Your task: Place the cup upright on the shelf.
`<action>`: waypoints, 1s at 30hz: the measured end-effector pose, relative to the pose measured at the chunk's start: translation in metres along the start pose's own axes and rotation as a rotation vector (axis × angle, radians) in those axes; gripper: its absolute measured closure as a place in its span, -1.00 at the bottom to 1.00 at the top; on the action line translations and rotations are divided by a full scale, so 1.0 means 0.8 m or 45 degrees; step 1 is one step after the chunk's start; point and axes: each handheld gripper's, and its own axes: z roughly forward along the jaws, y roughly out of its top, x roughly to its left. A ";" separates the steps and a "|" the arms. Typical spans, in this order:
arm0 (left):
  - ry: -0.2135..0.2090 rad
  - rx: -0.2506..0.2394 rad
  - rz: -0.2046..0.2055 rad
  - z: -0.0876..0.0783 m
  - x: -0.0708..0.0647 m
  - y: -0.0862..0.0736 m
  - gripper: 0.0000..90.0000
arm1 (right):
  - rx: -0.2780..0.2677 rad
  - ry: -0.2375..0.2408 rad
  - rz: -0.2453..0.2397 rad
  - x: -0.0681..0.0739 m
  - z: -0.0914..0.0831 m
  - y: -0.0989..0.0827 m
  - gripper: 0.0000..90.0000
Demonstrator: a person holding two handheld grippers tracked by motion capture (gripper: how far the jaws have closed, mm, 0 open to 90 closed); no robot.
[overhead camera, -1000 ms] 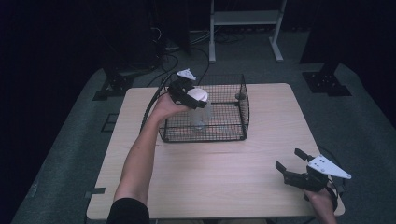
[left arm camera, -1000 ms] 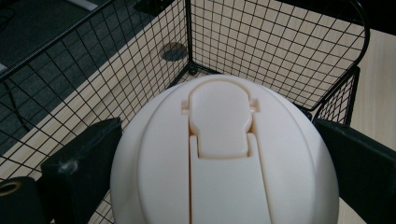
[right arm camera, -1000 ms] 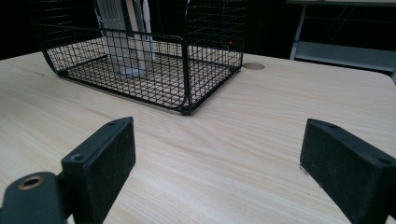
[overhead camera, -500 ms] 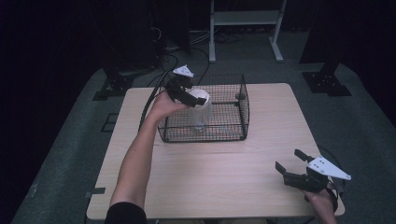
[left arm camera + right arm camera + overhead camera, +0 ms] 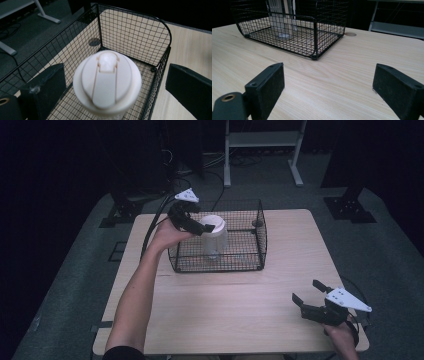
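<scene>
High view, left to right: left gripper (image 5: 204, 228) at the near-left corner of the black wire-mesh basket (image 5: 261, 235), now lower over it than a second ago, with the white lidded plastic cup (image 5: 215, 236) sunk from rim height to well inside the mesh walls. Judged from that: cup being set down in the basket, placement nearly done, release likely next. Left forearm stretched long toward 12 o'clock, wrist bent, jaws pointing toward 3 o'clock at the cup's lid. Left gripper view: black jaws spread either side of the cup (image 5: 107, 82), a gap visible on the 3 o'clock side, so apparently let go or loose, not clenched. Far right, at 5 o'clock on the pale wooden table (image 5: 240, 310): right gripper (image 5: 307, 295) unchanged, low over the tabletop, jaws wide apart, holding nothing, hand resting near the table's edge.
</scene>
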 end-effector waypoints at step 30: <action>-0.023 0.009 0.068 -0.042 -0.042 -0.010 -0.95 | -0.010 -0.031 -0.010 -0.004 -0.008 0.003 -0.79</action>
